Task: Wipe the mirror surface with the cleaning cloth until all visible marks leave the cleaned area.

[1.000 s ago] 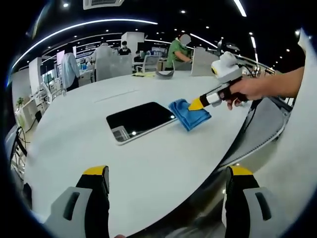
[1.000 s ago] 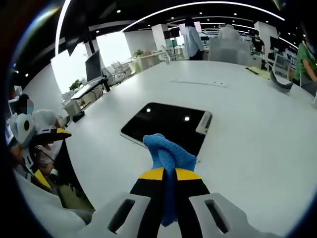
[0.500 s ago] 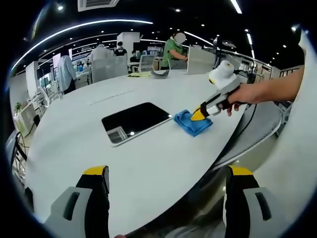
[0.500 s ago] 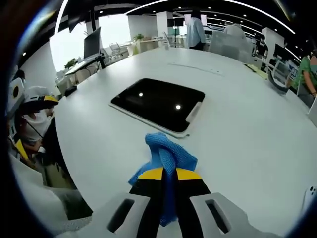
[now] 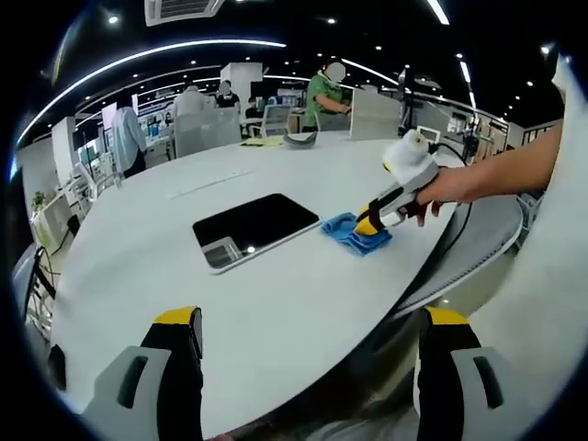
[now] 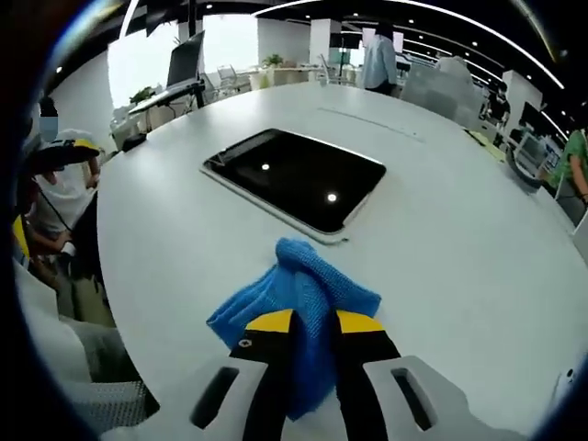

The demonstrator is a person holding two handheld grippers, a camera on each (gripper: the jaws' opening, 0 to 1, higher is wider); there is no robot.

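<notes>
Big white round office table (image 5: 276, 303), my right gripper (image 6: 307, 323) pinching the floppy blue microfibre cloth (image 6: 299, 294) beside the flat dark rectangular mirror (image 6: 294, 176), left gripper (image 5: 308, 354) wide, cloth's soft so I'd grip its bunched middle.

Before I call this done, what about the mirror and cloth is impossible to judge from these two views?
- Marks on the mirror: both views show a dark reflection with ceiling-light dots; smudges are too faint to tell.
- Cloth underside: hidden by its own folds and the right gripper.
- Mirror's far corner in the left gripper view: a pale patch, too small to identify.
- Left gripper: open, off the table.
</notes>
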